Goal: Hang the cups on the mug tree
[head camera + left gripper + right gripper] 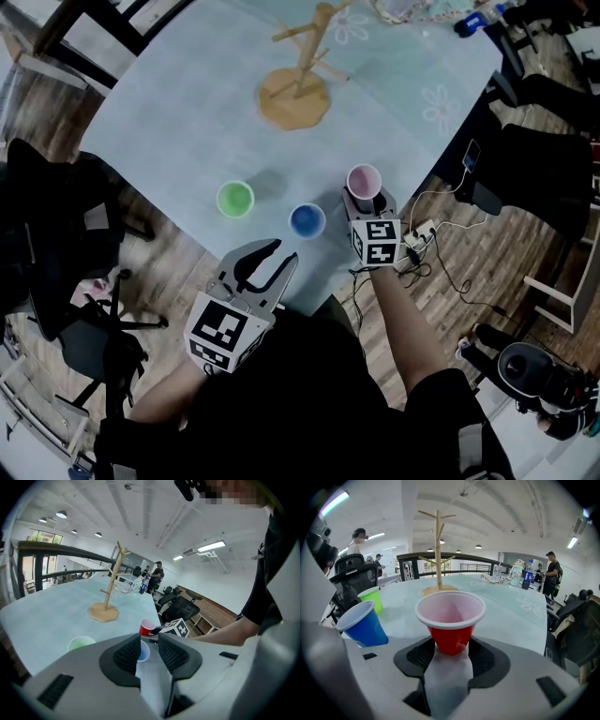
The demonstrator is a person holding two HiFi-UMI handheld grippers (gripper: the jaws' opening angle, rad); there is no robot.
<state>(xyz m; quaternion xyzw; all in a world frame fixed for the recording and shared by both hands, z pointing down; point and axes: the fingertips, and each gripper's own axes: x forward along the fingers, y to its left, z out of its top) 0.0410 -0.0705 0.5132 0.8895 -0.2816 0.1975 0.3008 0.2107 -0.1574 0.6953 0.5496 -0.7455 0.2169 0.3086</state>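
Head view: mug tree [295,94] top is cut off at the upper edge; red cup [364,180] shows only its rim and pale inside, the rest is hidden by the right gripper [366,199]. In the left gripper view the blue cup [143,652] is just a sliver seen through the jaw gap, and the green cup [80,643] is half cut by the gripper body. Right gripper [451,648]: jaws fairly wide, pads against both sides of the red cup's [450,620] lower wall, which looks slightly dented; cup upright, pinched, low centre of frame. Left gripper [149,644]: jaws narrowly parted, nothing between them, touching nothing, at the table [169,122] edge lower left in the head view. Only the right gripper view shows red plastic; only the head view shows blue cup [307,220] and green cup [235,199] side by side, apart. Mug tree pegs bare.
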